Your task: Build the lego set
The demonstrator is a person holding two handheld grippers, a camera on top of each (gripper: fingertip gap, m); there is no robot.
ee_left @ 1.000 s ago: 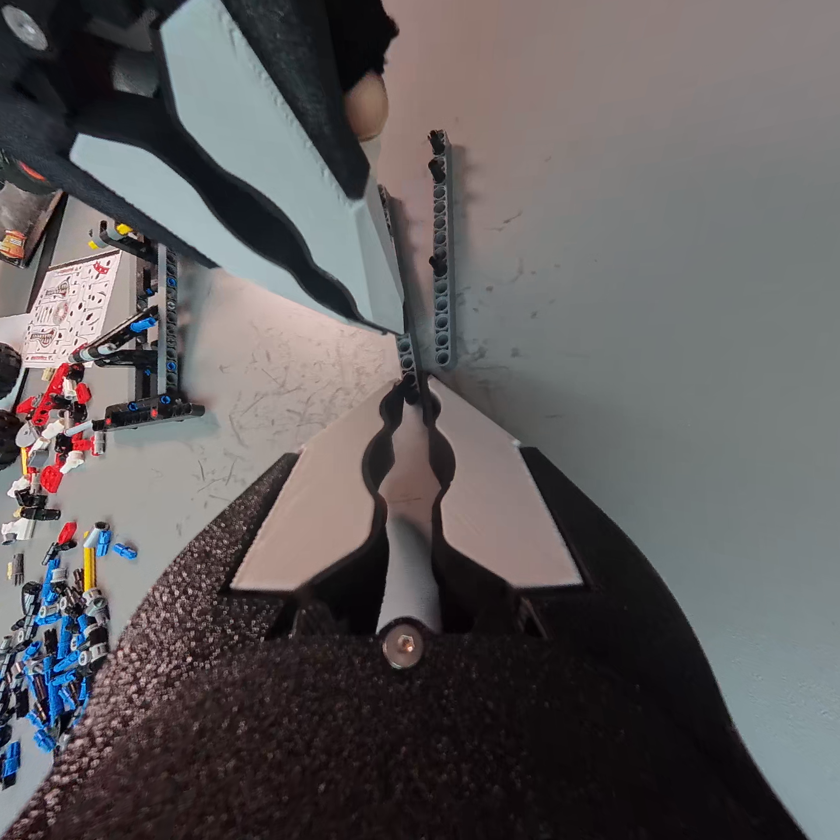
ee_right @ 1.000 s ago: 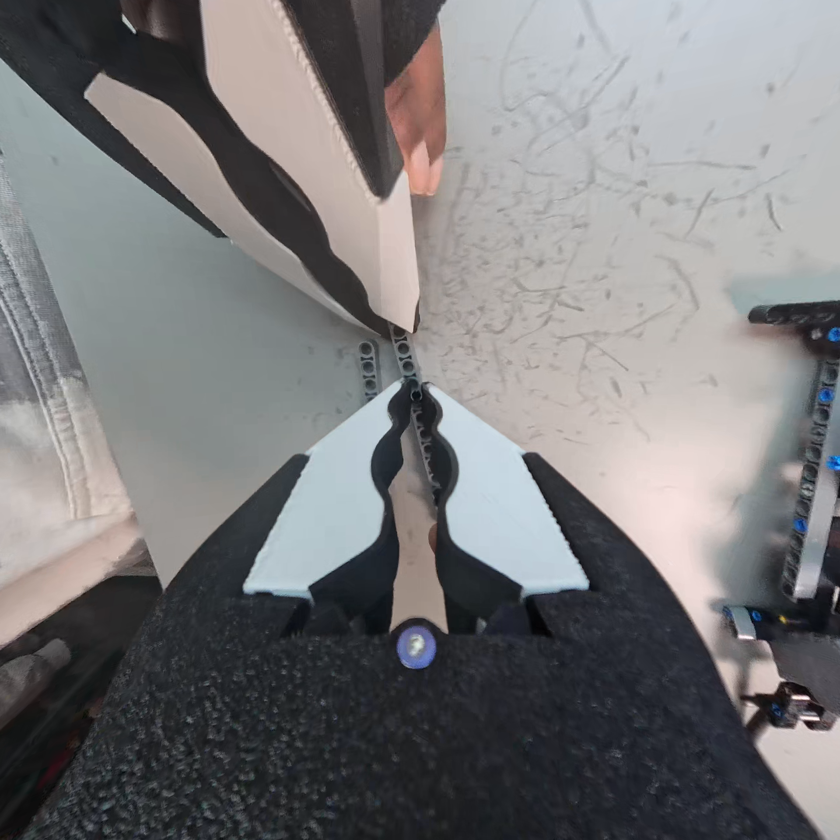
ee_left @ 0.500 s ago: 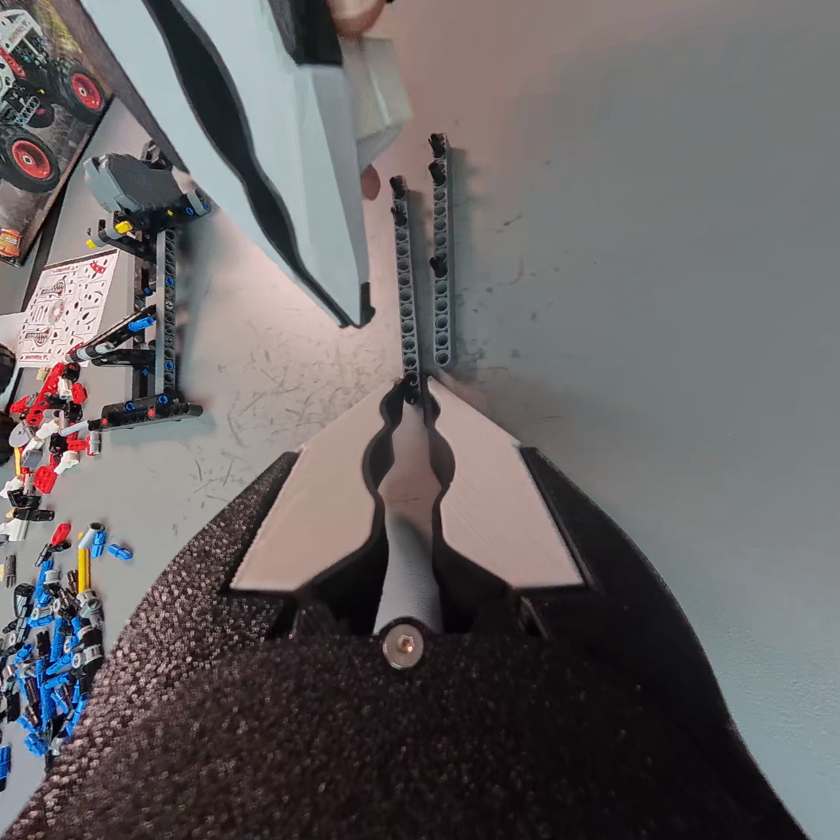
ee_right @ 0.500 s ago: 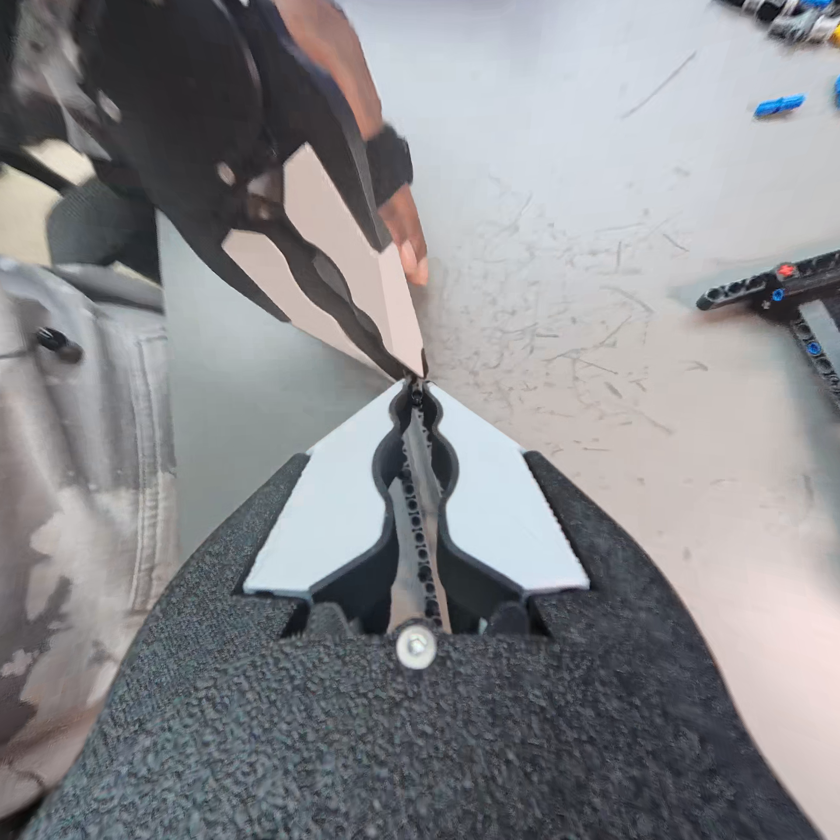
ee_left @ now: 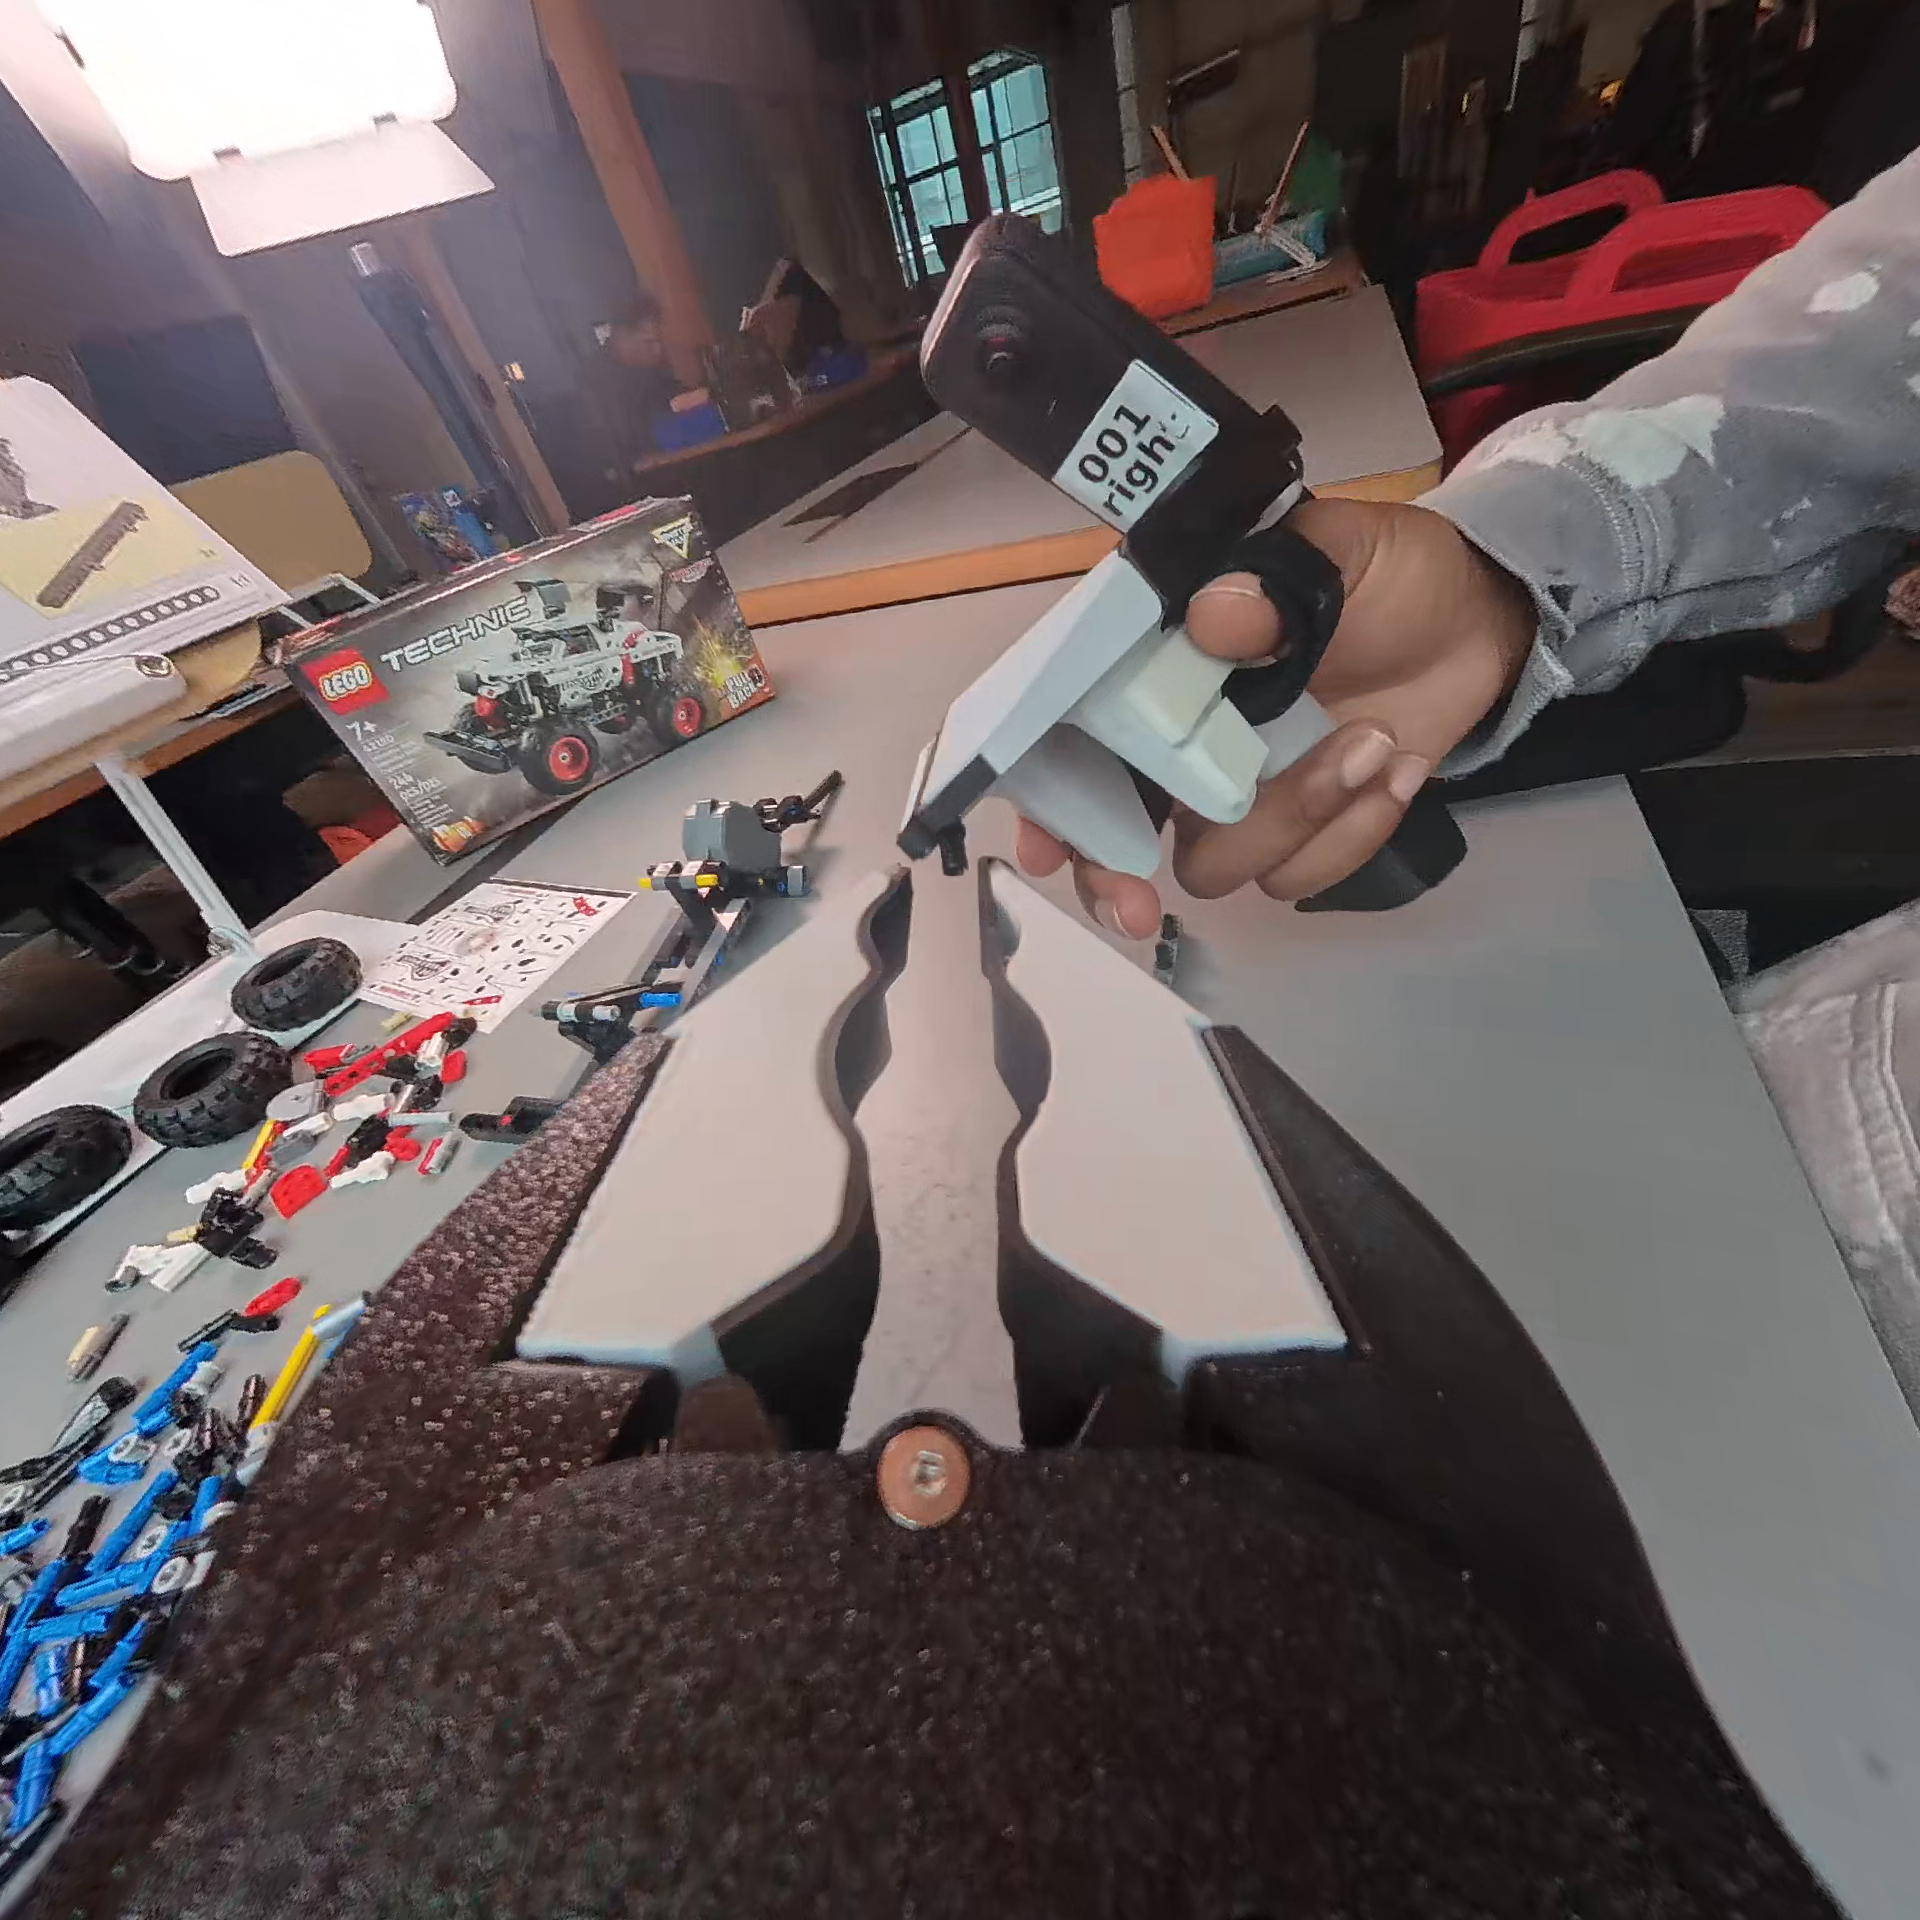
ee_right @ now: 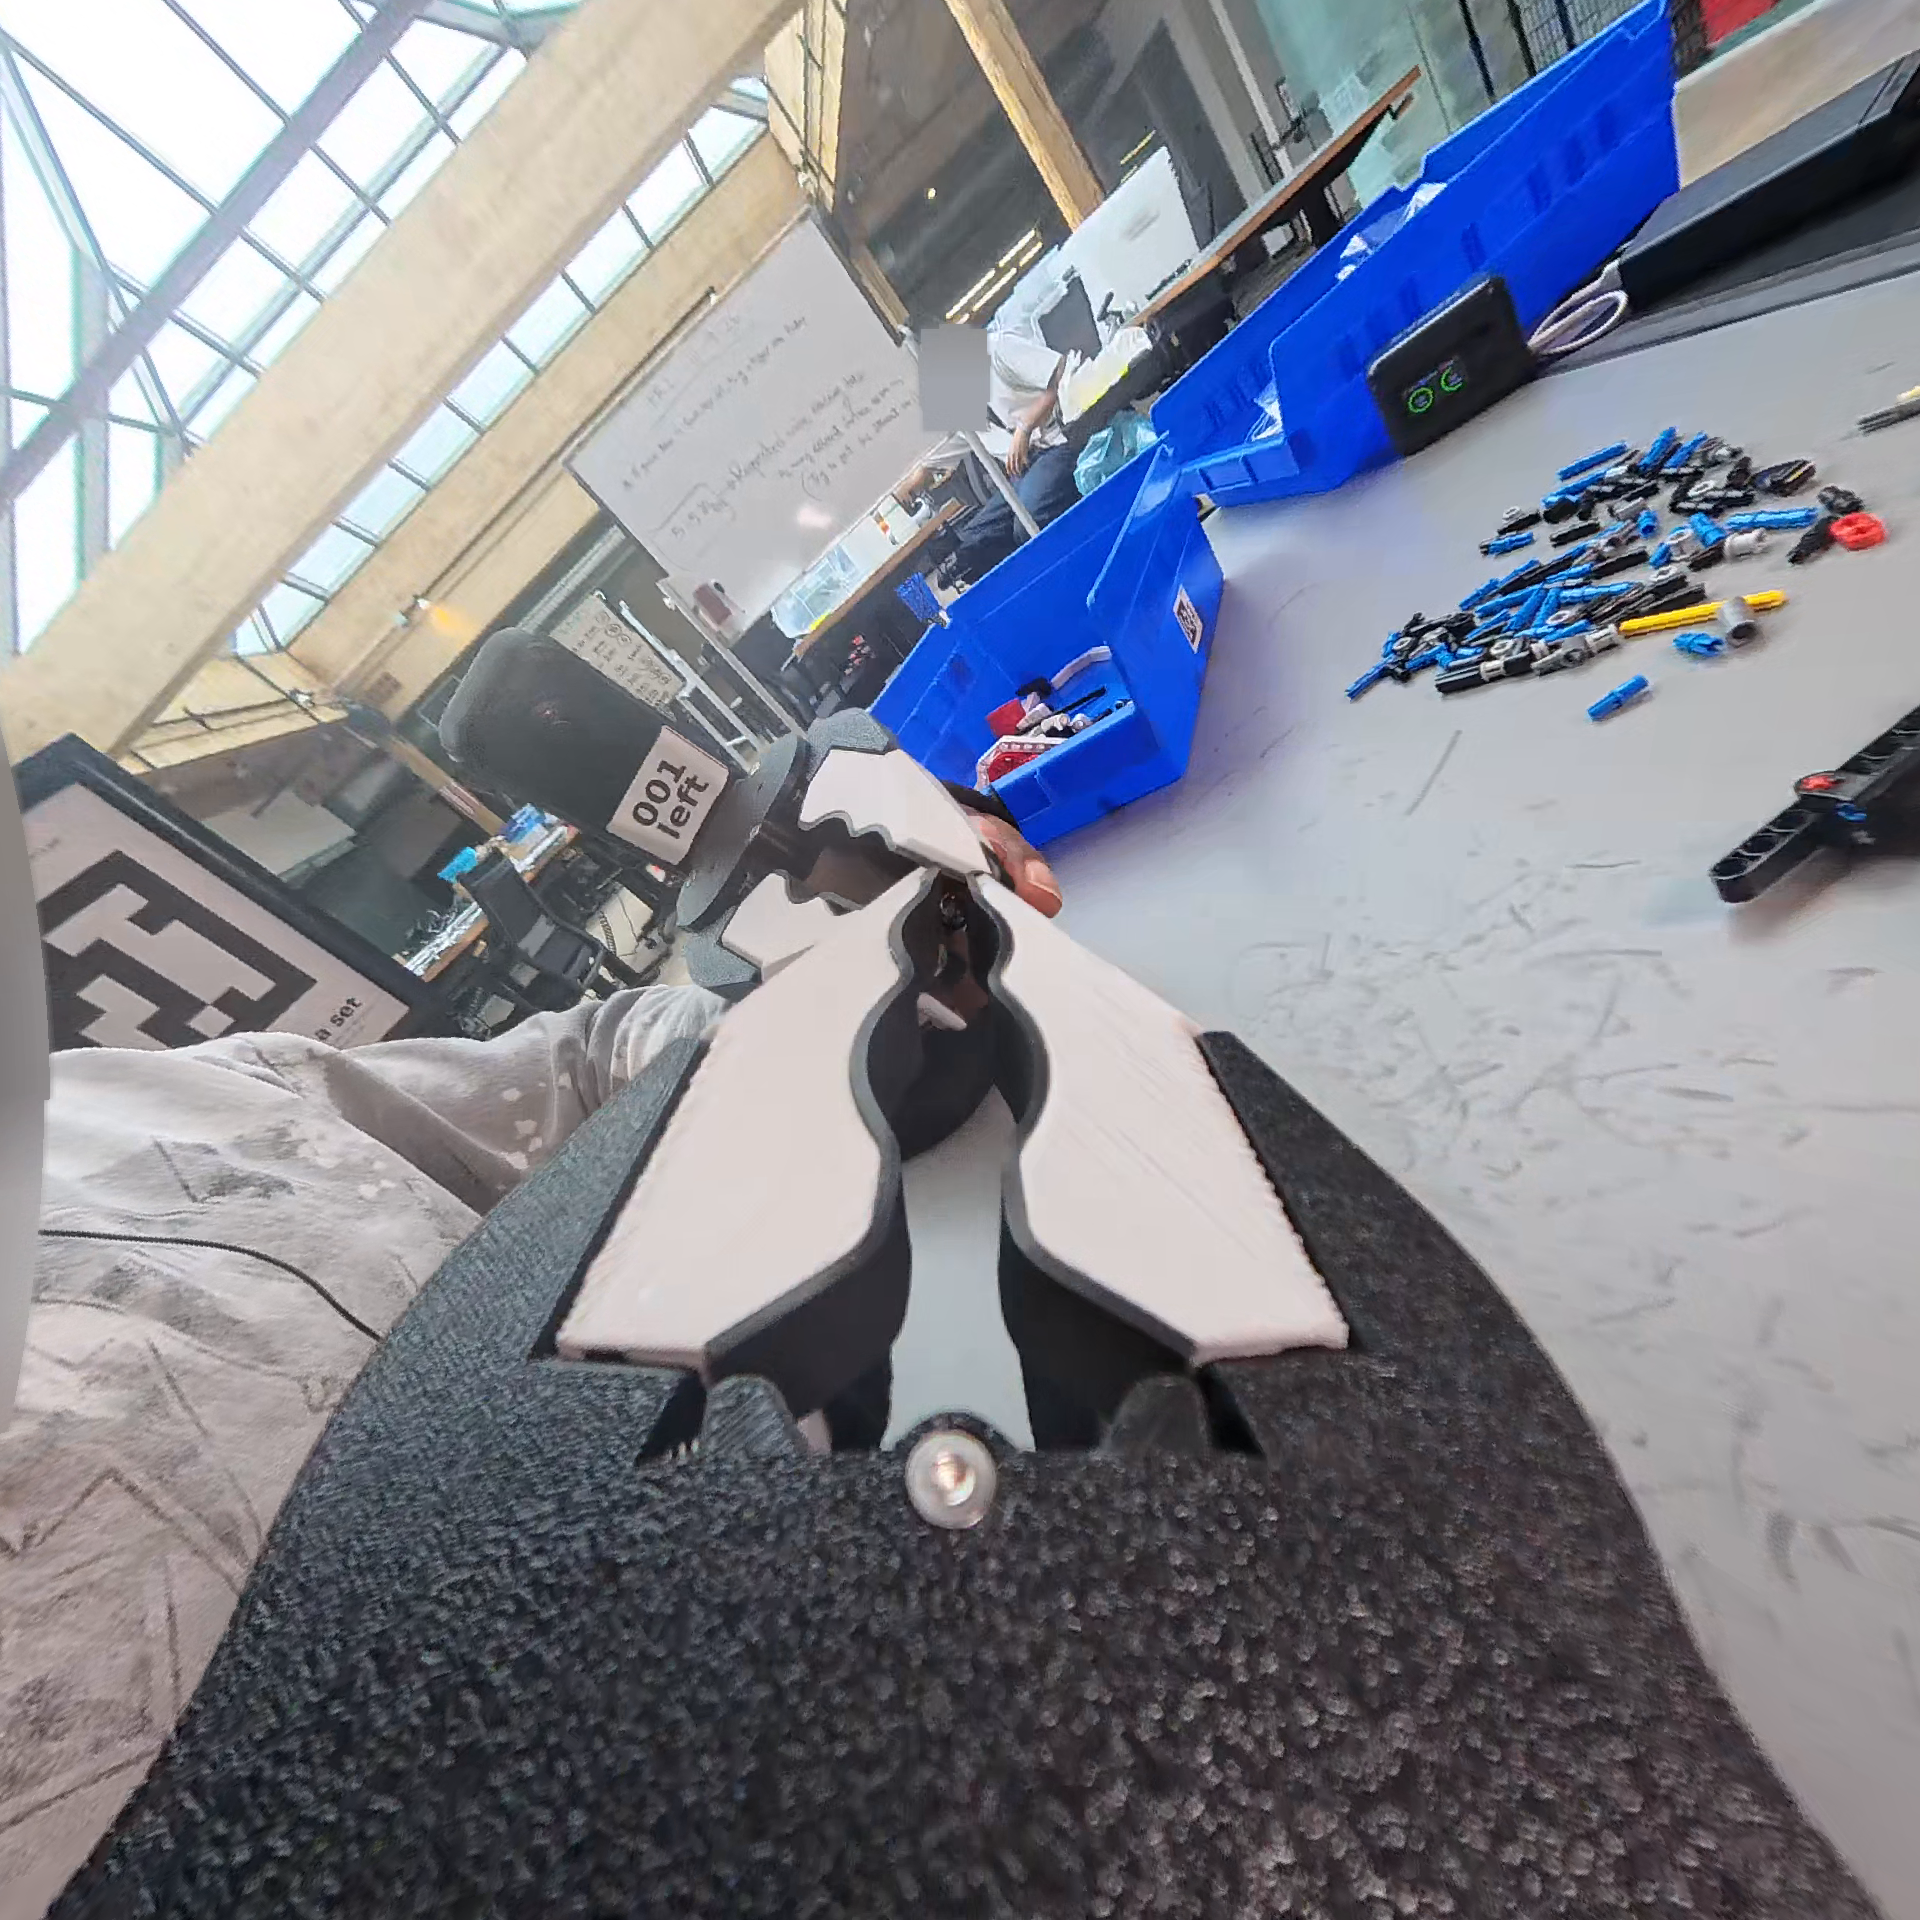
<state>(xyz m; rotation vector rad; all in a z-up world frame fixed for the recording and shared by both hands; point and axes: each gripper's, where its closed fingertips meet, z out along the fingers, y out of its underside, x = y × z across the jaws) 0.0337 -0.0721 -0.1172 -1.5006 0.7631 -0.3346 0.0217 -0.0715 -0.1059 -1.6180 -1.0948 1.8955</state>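
**Grey table, two tools meeting tip to tip**

Grey and scratched, the table (ee_left: pixel 1455 1143) carries the lego set in parts. The left tool (ee_left: pixel 943 878) hangs above it with its jaws parted and nothing between them. Just beyond its tips the right tool (ee_right: pixel 951 883), held in a hand (ee_left: pixel 1351 686), pinches a small black piece (ee_left: pixel 951 857); its kind is too small to tell. A dark beam (ee_left: pixel 1169 940) lies on the table near that hand's fingertips. To the left stands the part-built chassis (ee_left: pixel 717 883), with the set's box (ee_left: pixel 530 675) behind it, a sticker sheet (ee_left: pixel 488 945), black tyres (ee_left: pixel 208 1086), red and white pieces (ee_left: pixel 353 1101) and a heap of blue pins (ee_left: pixel 94 1590). Blue bins (ee_right: pixel 1060 665) stand at the table's far side.
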